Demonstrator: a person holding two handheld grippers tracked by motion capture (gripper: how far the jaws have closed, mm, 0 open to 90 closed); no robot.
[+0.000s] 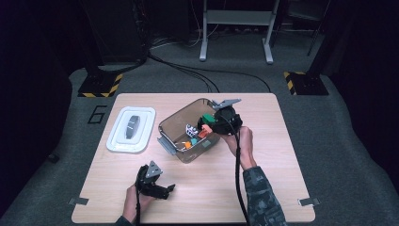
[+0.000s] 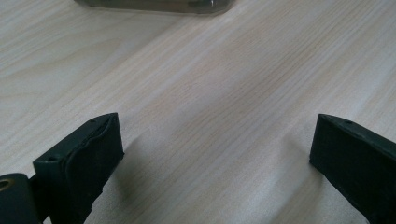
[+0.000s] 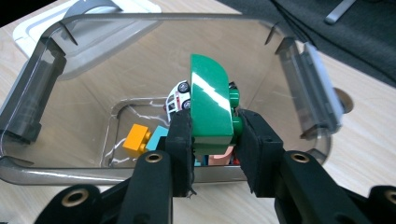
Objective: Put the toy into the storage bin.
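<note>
My right gripper (image 3: 212, 135) is shut on a green toy brick (image 3: 210, 100) and holds it over the open mouth of a clear smoky plastic box (image 3: 42, 79). Inside the box lie a small white toy car (image 3: 179, 99), an orange brick (image 3: 135, 138), a light-blue piece (image 3: 158, 138) and other pieces hidden behind the jaws. From the high view, the right gripper (image 1: 209, 123) hangs at the box's (image 1: 171, 120) right rim with the green brick (image 1: 207, 118). My left gripper (image 1: 165, 190) rests low on the table's front left, open, with bare wood between its jaws (image 2: 215, 154).
A white lid (image 1: 131, 129) with a dark handle lies on the wooden table (image 1: 263, 141) left of the box. Black cables trail from both grippers. Beyond the table are cables on grey floor, stand bases with yellow-black tape and a metal frame.
</note>
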